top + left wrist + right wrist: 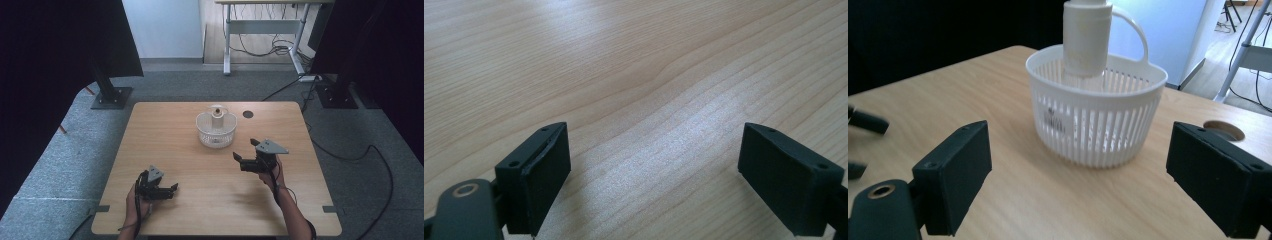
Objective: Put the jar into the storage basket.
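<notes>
High view: a white slatted basket point(216, 131) holding an upright bottle point(217, 113) is seen mid-tabletop point(170, 145), untouched; nothing appears started. The right claw point(245, 154) is held spread, empty, near the basket's right-front. The left claw point(172, 189), also spread and empty, is kept well apart.

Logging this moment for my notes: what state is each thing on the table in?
Left gripper: open, empty, low over bare wood.
Right gripper: open, empty, facing the basket.
Basket: upright on the table, handle raised.
Bottle: upright inside the basket, capped.
</notes>
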